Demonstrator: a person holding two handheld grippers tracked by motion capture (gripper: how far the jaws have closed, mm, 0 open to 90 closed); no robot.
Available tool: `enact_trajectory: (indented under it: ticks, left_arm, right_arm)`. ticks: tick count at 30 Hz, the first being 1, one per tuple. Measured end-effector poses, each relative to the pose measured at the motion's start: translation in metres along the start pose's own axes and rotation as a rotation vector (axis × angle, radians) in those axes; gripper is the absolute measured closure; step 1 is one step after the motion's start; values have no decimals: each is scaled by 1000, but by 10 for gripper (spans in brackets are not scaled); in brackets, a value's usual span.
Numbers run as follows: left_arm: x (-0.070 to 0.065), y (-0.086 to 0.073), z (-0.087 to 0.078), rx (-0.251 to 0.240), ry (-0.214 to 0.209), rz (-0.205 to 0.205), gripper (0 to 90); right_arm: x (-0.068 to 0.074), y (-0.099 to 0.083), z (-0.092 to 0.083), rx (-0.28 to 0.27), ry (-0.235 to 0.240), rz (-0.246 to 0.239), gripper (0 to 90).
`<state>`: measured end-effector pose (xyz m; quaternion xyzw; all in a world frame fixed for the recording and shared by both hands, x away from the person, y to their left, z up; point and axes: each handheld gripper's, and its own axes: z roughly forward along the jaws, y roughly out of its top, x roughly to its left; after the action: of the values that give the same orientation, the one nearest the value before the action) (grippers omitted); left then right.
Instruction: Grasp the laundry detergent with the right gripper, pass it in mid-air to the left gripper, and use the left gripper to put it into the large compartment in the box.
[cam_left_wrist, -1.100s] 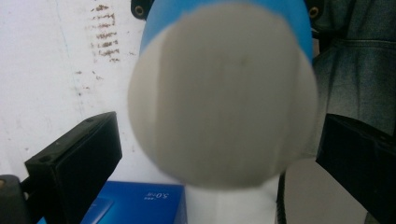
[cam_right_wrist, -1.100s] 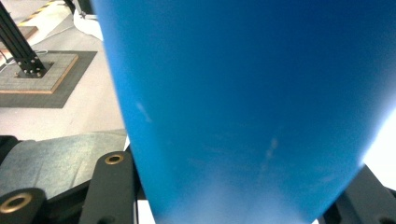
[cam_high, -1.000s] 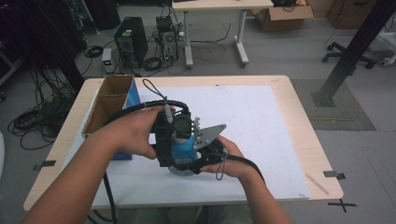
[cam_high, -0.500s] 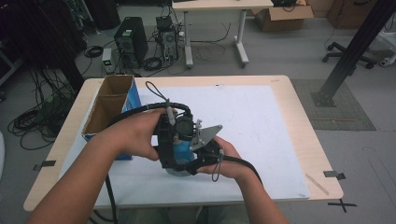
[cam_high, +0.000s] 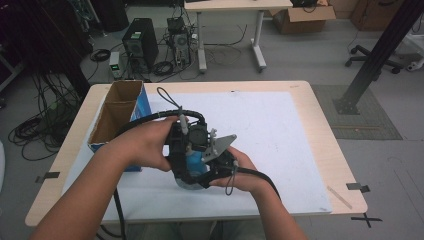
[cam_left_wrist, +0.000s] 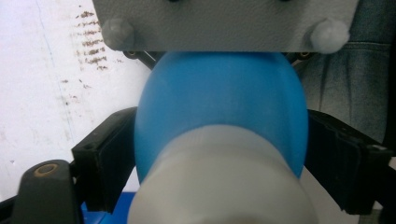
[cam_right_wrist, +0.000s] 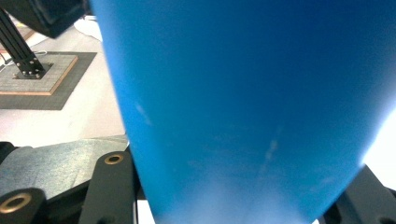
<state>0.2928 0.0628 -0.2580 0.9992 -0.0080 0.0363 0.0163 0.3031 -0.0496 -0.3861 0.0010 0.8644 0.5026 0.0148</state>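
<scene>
On the bench, near the middle of its near edge, both grippers meet around a blue bottle with a white cap. The right gripper has its fingers clamped on the blue body. The left gripper fingers, just closing, flank the bottle's shoulder; contact is unclear. No readable label.

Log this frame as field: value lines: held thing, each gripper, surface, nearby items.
held thing: blue rounded plastic bottle with a white cap end, between both grippers over the table
left gripper: jaws have just been closing, one on each side of the bottle; contact unclear
right gripper: shut on the bottle's blue body
surface: white sheet on a light wooden table
nearby: open cardboard box with blue side, left of the hands
</scene>
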Motion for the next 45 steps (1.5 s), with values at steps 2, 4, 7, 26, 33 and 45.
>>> enact_trajectory:
  ticks: [2, 4, 7, 26, 33, 45]
  left_arm:
    - [0, 0, 1, -1, -7, 2, 182]
    - [0, 1, 1, 1, -4, 3, 190]
    - [0, 1, 2, 3, -4, 4, 200]
    - [0, -2, 1, 11, 4, 3, 370]
    - [-1, 0, 1, 35, 1, 2, 381]
    - [-2, 4, -4, 57, -2, 3, 387]
  right_arm:
    - [0, 0, 0, -1, 1, -1, 445]
    - [0, 0, 0, 0, -1, 0, 445]
    - [1, 1, 0, 3, 1, 3, 445]
    - [2, 3, 2, 4, -1, -5, 446]
    - [2, 3, 2, 1, -4, -18, 446]
    - [4, 4, 0, -17, 3, -16, 438]
